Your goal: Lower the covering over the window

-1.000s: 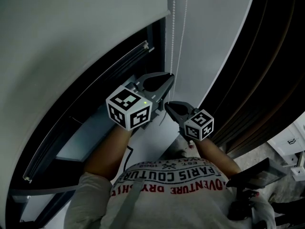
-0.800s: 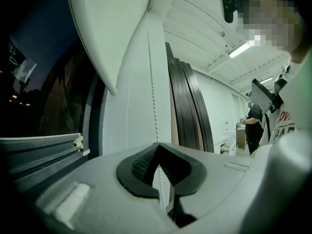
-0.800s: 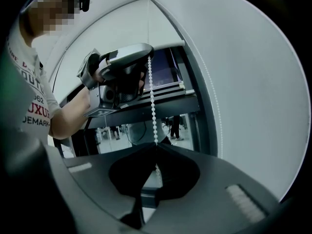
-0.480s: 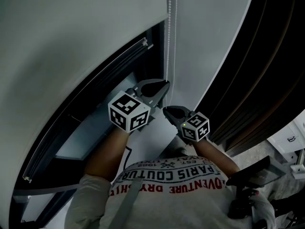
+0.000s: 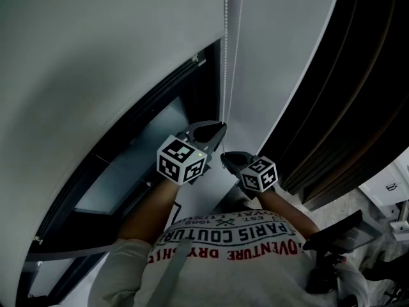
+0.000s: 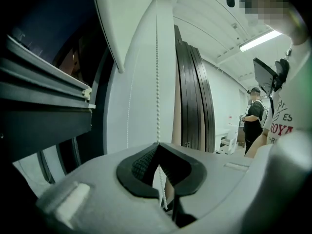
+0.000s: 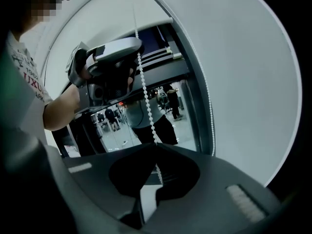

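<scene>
The left gripper has its jaws clamped together on the bead chain, and the left gripper view shows the beaded strand running down into the point where the dark pads meet at that gripper's tips; the right gripper is likewise closed on the chain, the beads dropping straight into its pinched tips; in the head view the left gripper sits higher on the chain and the right one just below and beside it, and the right gripper view shows the left gripper up along the same strand; a second strand hangs just beside the gripped one, free of both grippers; bare forearms lead back from the marker cubes to a grey shirt with red and white lettering; the covering, a pale roller blind, fills the upper left of the head view, its lower edge drawn part of the way down, with the dark window frame and the glass exposed beneath it; right of the chain stands a white wall, then dark ribbed panels; in the left gripper view another person stands far off under a ceiling light.
</scene>
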### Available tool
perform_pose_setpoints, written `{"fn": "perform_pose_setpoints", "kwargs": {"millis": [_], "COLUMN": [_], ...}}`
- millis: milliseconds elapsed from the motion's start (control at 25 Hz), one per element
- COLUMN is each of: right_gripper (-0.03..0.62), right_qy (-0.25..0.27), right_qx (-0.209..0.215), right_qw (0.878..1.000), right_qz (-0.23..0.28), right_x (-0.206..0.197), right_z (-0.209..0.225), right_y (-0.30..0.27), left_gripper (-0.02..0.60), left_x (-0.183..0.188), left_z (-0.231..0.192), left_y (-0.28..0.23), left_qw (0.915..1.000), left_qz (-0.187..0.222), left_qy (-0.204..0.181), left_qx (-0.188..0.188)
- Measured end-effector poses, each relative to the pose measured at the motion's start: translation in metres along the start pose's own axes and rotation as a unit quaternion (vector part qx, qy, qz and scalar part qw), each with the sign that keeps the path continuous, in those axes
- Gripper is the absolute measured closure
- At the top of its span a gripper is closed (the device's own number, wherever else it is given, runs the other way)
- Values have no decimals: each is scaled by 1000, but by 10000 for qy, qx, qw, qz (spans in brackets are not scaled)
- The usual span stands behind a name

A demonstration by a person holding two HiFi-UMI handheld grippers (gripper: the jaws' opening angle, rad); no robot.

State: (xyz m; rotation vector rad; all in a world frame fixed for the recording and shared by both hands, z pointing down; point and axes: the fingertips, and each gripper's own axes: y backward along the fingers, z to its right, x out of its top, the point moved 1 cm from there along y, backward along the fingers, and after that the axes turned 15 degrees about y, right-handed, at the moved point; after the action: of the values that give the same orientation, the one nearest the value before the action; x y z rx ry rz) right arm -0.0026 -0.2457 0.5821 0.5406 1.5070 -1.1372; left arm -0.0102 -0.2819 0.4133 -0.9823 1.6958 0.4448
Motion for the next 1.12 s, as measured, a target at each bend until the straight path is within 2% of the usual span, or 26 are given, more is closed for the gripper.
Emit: {"fn": "perform_pose_setpoints", "kwargs": {"millis": [200, 440, 600, 680, 720, 920, 1120], "right_gripper": [586, 582, 461, 390, 377, 368, 368], "right_qy": [-114, -129, 246, 466, 588, 762, 1102], "right_qx": [1, 214, 449, 492, 445, 188, 77], "right_qw": [9994, 9934, 9901, 9901, 9907, 9967, 9899], "right_qz": [-326, -1118, -1305, -1229, -1147, -183, 887], "right_x": [-24, -71, -76, -58, -43, 53, 153], "right_z": [2, -9, -16, -18, -16, -4, -5], "right_y": [0, -2, -1, 10, 18, 50, 74], "left_gripper": [575, 575, 575, 575, 575, 575, 575], "left_x": [-24, -74, -83, -78, -74, -66, -69], "left_z": [-6, -19, -25, -17, -12, 1, 3], "left_y": [-4, -7, -3, 0, 1, 7, 8], "left_qw": [9999, 9981, 9980, 9984, 9986, 9989, 9988], "left_qz": [-131, -522, -438, -399, -387, -353, -380], "left_qy": [54, 186, 341, 272, 216, 146, 180], "left_qx": [98, 259, 293, 283, 274, 274, 259]}}
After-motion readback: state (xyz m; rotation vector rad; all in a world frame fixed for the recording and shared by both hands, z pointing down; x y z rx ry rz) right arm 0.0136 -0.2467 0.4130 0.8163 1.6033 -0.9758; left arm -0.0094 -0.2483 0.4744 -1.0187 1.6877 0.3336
